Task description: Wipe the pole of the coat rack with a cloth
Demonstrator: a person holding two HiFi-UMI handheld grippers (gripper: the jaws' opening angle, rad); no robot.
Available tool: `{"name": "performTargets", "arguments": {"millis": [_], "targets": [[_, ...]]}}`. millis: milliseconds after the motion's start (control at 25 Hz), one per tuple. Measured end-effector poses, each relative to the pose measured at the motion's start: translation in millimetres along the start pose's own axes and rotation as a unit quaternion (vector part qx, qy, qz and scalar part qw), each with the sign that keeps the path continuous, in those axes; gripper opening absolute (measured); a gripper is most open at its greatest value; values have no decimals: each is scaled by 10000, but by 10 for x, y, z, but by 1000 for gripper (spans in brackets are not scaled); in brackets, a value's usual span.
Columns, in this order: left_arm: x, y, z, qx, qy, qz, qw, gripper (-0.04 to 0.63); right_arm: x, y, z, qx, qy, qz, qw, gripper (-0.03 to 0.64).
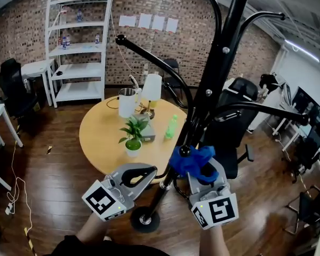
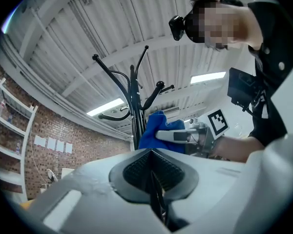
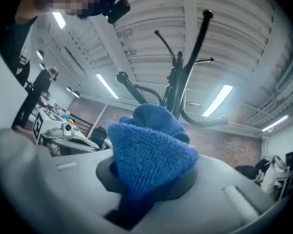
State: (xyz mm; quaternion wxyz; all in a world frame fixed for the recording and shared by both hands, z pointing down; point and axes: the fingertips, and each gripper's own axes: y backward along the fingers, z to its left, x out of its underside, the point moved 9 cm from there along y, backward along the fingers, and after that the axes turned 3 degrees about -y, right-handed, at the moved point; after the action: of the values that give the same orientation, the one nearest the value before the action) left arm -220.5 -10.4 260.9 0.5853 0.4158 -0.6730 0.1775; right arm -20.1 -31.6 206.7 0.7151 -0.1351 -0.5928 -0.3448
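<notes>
Pinching a bunched fold of the blue cloth (image 3: 151,150), the right gripper (image 3: 146,179) is clamped tight, and a thick wad stands proud of its jaws. Left gripper (image 2: 151,172): jaws pressed together, nothing between them, held low and just left of the pole. From the head view the cloth sits against or just beside the black pole (image 1: 216,71) on its lower stretch, below where the curved hook arms (image 1: 154,60) branch off; actual contact I cannot confirm. The cloth looks like looped terry, so judged soft, light and floppy. The present hold near its middle suits it, since loose ends could otherwise snag the arms. The pole looks like smooth painted metal, judged stiff and slick, so the wad should slide if wrapped partly round it. The rack stands tall on a small round base (image 1: 144,219) on the wooden floor, so likely to rock under side pressure; bracing it low with the left gripper seems wise. Beyond it stands a round bench (image 1: 101,137) with a potted plant (image 1: 132,135).
</notes>
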Motion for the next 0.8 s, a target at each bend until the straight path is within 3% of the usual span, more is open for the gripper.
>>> {"name": "performTargets", "arguments": {"millis": [160,360,520,800], "targets": [[-15,105,220,504,151,-446,9976,3,-197,-128,178,1083,692,-94,9917,74],[81,320,485,1267,414,-505,9898,3,-321,-290,409,2281,1103,-54,9674,74],[48,401,588,1578,490,-644,9841,3,-322,-326,507,2636,1126,82,9580,74],[11,481,684,1610,484,-583,9840,3,-374,-454,479,2808,1237,63,9517,74]]}}
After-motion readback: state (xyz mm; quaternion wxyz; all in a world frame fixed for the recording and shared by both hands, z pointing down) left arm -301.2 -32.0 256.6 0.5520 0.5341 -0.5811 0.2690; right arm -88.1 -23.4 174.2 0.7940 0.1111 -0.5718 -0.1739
